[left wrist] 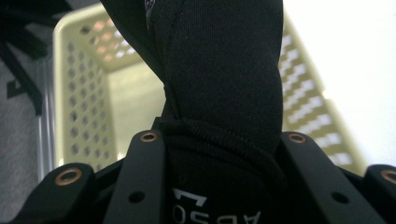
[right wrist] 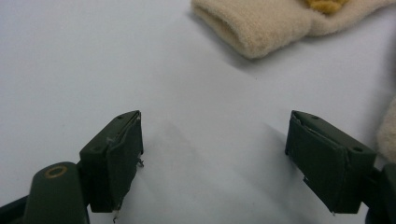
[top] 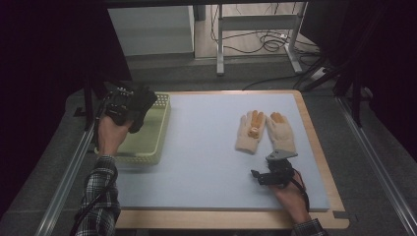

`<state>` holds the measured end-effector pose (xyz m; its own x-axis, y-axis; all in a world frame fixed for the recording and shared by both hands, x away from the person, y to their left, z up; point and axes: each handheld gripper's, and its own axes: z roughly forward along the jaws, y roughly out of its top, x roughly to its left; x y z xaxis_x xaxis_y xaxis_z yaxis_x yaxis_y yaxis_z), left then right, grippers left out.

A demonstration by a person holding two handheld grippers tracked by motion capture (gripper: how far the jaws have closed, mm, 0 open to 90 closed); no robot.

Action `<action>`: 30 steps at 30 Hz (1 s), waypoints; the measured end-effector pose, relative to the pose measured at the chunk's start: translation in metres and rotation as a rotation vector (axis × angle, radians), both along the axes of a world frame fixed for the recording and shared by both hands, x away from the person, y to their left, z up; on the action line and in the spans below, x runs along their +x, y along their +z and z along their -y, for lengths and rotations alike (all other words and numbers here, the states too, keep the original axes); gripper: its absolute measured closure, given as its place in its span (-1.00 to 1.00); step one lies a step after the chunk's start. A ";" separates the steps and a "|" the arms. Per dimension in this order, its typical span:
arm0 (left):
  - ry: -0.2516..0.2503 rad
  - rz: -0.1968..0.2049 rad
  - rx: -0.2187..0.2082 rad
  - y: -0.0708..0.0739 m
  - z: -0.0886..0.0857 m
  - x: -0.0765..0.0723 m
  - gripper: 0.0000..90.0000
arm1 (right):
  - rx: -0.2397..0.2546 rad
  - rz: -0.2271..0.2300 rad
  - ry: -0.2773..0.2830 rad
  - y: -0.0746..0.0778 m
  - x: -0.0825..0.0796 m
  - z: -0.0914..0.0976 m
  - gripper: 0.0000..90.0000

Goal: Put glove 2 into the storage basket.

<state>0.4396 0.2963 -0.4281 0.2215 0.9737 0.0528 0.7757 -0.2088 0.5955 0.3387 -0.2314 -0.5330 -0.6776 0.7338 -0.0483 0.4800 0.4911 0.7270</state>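
Black glove [left wrist: 219, 93] we find clamped in the left gripper [top: 129, 109] above the basket [top: 156, 140] at frame left, evidently for deposit, while the right gripper [right wrist: 212, 161] rests jaws apart below 2 cream gloves [top: 265, 132].

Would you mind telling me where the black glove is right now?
The black glove is at the left of the high view, clamped in the left gripper over the pale green basket; in the left gripper view it hangs between the jaws above that basket.

The right claw [right wrist: 212, 163] hangs wide open over the pale surface [right wrist: 93, 60], nothing between its jaws. Ahead lies a cream glove [right wrist: 261, 28]; another cream edge [right wrist: 388, 130] sits beside one jaw.
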 end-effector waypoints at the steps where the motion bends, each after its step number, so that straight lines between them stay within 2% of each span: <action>1: 0.007 -0.010 0.007 -0.004 -0.004 0.001 0.47 | 0.000 0.000 0.000 0.000 0.000 0.000 -0.59; 6: 0.040 -0.083 0.056 -0.029 -0.017 0.006 0.47 | 0.001 0.000 0.000 0.000 0.000 0.000 -0.58; 10: 0.050 -0.130 0.065 -0.044 -0.022 0.009 0.46 | 0.001 0.000 -0.001 0.000 0.000 0.000 -0.58; 18: 0.053 -0.226 0.152 -0.065 -0.024 0.020 0.42 | 0.001 0.000 -0.001 0.000 0.000 0.000 -0.59; 21: 0.053 -0.245 0.135 -0.070 -0.026 0.023 0.37 | 0.001 0.000 -0.001 0.000 0.000 0.000 -0.59; 25: 0.057 -0.247 0.119 -0.071 -0.029 0.023 0.07 | 0.001 0.000 -0.001 0.000 0.000 0.000 -0.58; 27: 0.047 -0.240 0.128 -0.070 -0.028 0.021 -0.18 | 0.001 0.000 -0.001 0.000 0.000 0.000 -0.59; 29: 0.037 -0.234 0.150 -0.067 -0.026 0.019 -0.27 | 0.001 0.000 -0.001 0.000 0.000 0.000 -0.58; 30: 0.033 -0.229 0.148 -0.065 -0.025 0.017 -0.35 | 0.001 0.000 -0.001 0.000 0.000 0.000 -0.59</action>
